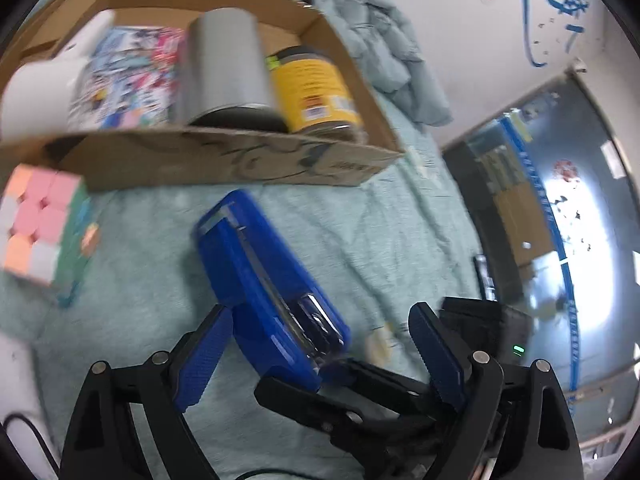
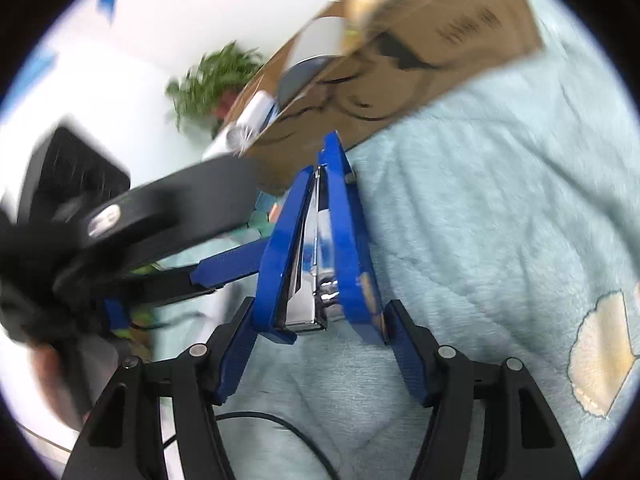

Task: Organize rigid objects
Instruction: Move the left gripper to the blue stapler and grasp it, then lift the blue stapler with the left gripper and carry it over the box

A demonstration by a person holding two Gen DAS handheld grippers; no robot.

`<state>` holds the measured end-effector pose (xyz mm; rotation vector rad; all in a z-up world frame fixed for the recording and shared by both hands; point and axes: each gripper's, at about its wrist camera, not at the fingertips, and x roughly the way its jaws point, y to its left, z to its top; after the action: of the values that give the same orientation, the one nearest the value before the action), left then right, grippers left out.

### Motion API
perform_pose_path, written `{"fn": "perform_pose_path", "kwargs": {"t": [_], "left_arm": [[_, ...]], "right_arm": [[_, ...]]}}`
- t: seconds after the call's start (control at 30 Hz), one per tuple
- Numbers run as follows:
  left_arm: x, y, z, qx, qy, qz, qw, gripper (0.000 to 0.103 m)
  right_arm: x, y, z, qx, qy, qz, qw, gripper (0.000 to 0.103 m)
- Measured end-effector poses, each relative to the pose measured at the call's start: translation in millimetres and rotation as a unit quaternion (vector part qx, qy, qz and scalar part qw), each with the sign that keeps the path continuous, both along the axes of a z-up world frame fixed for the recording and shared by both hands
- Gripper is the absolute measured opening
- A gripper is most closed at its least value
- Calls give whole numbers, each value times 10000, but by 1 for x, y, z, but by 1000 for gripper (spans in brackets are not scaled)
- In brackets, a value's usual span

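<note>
A pale green fleece blanket (image 1: 380, 240) covers the surface, with a cream shell pattern (image 2: 600, 356) showing at the right of the right wrist view. On it stands an open cardboard box (image 1: 224, 164), the largest object. Inside the box, from left to right in the left wrist view, are a white cylinder (image 1: 36, 92), a colourful printed pack (image 1: 132, 76), a grey canister (image 1: 228, 68) and a yellow-labelled jar (image 1: 316, 92), all close together. A crumpled grey-blue cloth (image 1: 384, 48) lies behind the box.

A puzzle cube (image 1: 36, 224) with pink, orange and white tiles sits on the blanket just left of the box's front wall.

The blue stapler (image 2: 316, 248) lies in front of the box. The right gripper (image 2: 320, 340) has its jaws on either side of the stapler's rear end, the 2 pads against its sides, gripping it. The left gripper (image 1: 320, 344) stands with jaws wide open, its left pad beside the stapler, its right pad well clear; it holds nothing.
</note>
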<state>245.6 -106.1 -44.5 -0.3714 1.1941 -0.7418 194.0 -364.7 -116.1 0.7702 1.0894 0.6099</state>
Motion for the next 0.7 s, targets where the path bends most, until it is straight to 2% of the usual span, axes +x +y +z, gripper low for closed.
{"fn": "perform_pose_path", "kwargs": {"t": [0.03, 0.1, 0.2, 0.23, 0.27, 0.3, 0.37, 0.4, 0.43, 0.47, 0.53, 0.67, 0.7], "left_arm": [[2, -3, 3, -101, -4, -49, 9999, 88], [5, -8, 11, -3, -249, 95, 9996, 89], [7, -2, 15, 80, -457, 388, 9982, 94], [6, 1, 14, 70, -452, 457, 9979, 96], [5, 5, 11, 140, -462, 541, 9974, 96], [3, 8, 8, 241, -472, 611, 9967, 96], [0, 14, -4, 331, -341, 677, 9966, 96], [0, 15, -9, 324, -262, 697, 9967, 96], [-1, 16, -13, 288, -206, 716, 9968, 96], [-2, 16, -18, 251, -177, 731, 9968, 96], [-4, 19, -23, 235, -144, 785, 9965, 96], [-7, 23, -37, 220, -74, 840, 9962, 96], [-9, 24, -38, 257, -101, 844, 9961, 96]], "right_arm": [[1, -8, -2, 102, 144, -91, 9998, 57], [-1, -18, 2, -181, 115, -247, 9995, 59], [-10, -22, 19, -1047, -144, -445, 9934, 68], [-17, -22, 29, -1387, -481, -460, 9881, 72], [-23, -20, 37, -1719, -789, -446, 9809, 81], [-26, -18, 42, -1989, -1039, -407, 9736, 82], [-31, -5, 51, -2637, -1663, -107, 9501, 82], [-31, 7, 52, -2946, -1896, 155, 9365, 82], [-26, 12, 50, -3106, -2000, 341, 9286, 82], [-24, 18, 48, -3229, -2090, 527, 9216, 82], [-25, 23, 40, -3294, -2155, 752, 9162, 82], [-5, 27, 21, -3272, -1848, 1140, 9197, 79], [-2, 28, 17, -3320, -1805, 1182, 9183, 72]]}}
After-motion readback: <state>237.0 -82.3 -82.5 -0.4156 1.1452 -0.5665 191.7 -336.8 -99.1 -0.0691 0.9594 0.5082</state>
